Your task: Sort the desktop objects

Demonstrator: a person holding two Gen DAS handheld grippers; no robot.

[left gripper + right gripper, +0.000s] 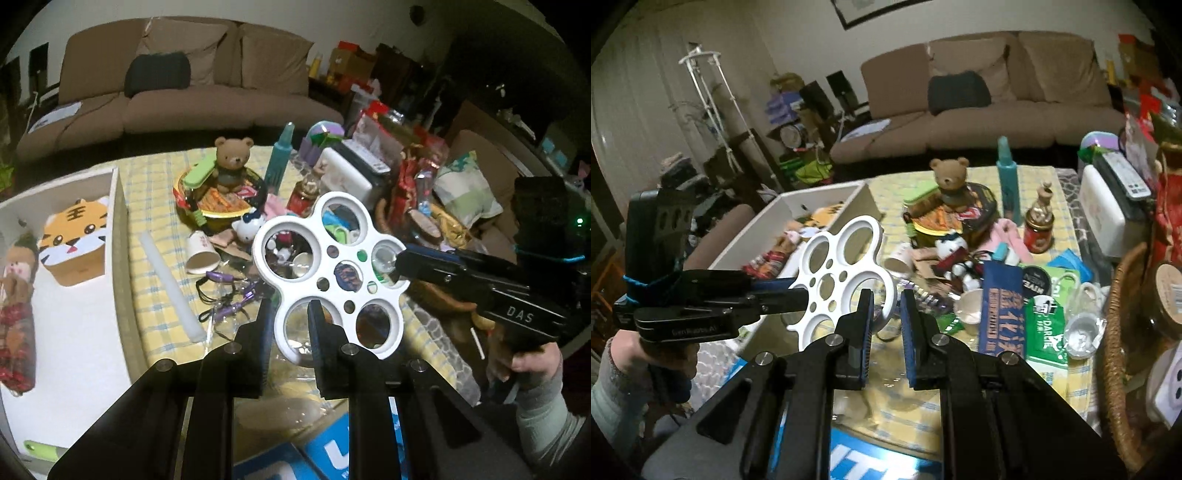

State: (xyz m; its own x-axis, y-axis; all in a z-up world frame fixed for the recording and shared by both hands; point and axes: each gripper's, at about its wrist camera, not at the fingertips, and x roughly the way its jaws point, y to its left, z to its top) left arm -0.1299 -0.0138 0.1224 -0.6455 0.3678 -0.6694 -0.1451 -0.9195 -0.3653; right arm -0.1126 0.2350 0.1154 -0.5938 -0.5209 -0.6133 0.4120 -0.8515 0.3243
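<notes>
A white flower-shaped plastic holder with several round holes hangs above the cluttered table, held from two sides. My left gripper is shut on the rim of its lower left ring. My right gripper comes in from the right and pinches the rim of the right-hand ring. The right wrist view shows the same holder, with my right gripper shut on its near ring. There my left gripper clamps the holder's left edge, and a hand holds its grip.
A white open box at the left holds a tiger-faced carton and a doll. On the yellow checked cloth lie a toy bear, a teal bottle, a paper cup and packets. A wicker basket stands at the right.
</notes>
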